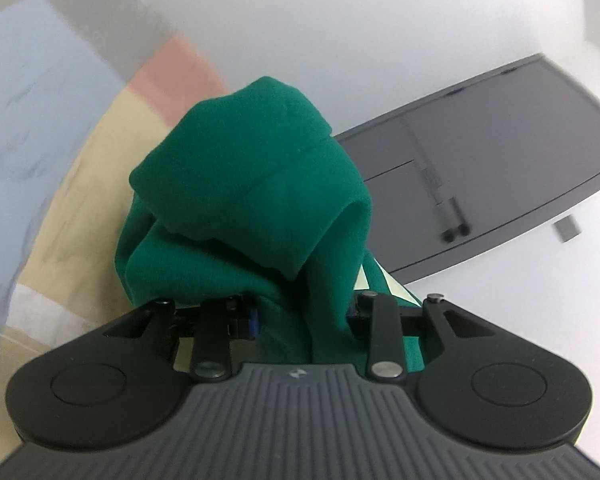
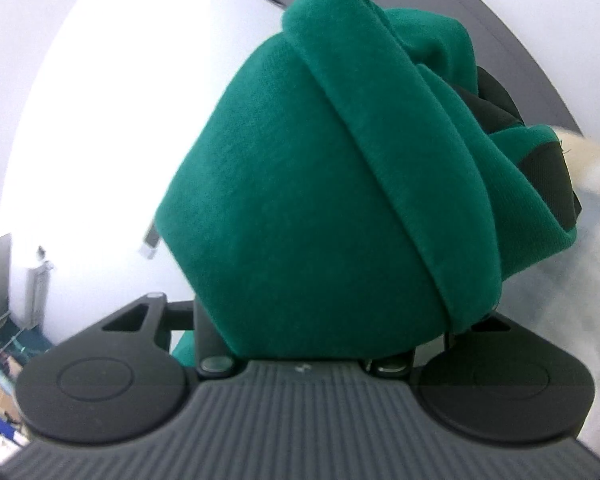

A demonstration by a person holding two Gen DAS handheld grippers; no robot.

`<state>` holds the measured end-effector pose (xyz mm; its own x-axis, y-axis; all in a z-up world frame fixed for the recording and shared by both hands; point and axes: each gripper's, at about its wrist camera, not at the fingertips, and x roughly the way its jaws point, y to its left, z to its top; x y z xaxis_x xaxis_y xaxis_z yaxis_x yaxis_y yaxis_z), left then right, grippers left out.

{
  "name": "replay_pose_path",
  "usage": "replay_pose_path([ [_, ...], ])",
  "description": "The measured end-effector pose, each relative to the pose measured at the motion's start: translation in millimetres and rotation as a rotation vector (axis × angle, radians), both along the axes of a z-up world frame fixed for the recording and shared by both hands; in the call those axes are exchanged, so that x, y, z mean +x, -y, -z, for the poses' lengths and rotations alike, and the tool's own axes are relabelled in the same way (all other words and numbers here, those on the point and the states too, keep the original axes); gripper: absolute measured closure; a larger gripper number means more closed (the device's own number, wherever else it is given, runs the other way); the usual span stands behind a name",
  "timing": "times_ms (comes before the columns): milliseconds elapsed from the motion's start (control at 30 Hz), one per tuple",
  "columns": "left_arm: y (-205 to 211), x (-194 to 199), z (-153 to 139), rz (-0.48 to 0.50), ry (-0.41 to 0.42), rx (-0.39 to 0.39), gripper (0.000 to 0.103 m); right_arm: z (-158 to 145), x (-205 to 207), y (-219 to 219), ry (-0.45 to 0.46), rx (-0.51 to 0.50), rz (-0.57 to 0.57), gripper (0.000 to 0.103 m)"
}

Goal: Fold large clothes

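Green garment (image 1: 252, 184) bunched high before white wall (image 1: 380, 20), gripped by left gripper (image 1: 304, 312) and right gripper (image 2: 308, 336), grey door (image 1: 500, 152) right of garment, pastel patchwork cover (image 1: 60, 120) left below it.

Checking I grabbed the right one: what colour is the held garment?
Plain green garment, clearest in right wrist view.

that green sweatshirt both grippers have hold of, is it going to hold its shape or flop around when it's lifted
Probably floppy: the green sweatshirt droops in soft rolls over the left hand-held gripper. It looks thick and fleecy, so likely bulky rather than slippery. Bunched over the right hand-held gripper, it may sag unevenly.
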<state>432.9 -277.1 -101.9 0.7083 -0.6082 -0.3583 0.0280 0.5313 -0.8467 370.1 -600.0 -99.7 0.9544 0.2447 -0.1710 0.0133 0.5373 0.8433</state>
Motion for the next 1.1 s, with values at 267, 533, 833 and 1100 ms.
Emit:
replay_pose_path([
  [267, -4, -16, 64, 0.017, 0.083, 0.007, 0.065, 95, -10, 25, -0.023, 0.091, -0.005, 0.051],
  [533, -7, -37, 78, 0.011, 0.091, 0.014, 0.058, 110, -1, 29, -0.005, 0.079, -0.009, 0.047],
  [833, -11, -85, 32, 0.024, 0.035, 0.180, 0.019, 87, -33, 21, -0.150, 0.084, 0.066, 0.030],
  [1100, -21, -155, -57, 0.055, 0.163, 0.357, 0.019, 28, -93, -2, -0.181, 0.047, 0.117, 0.031],
])
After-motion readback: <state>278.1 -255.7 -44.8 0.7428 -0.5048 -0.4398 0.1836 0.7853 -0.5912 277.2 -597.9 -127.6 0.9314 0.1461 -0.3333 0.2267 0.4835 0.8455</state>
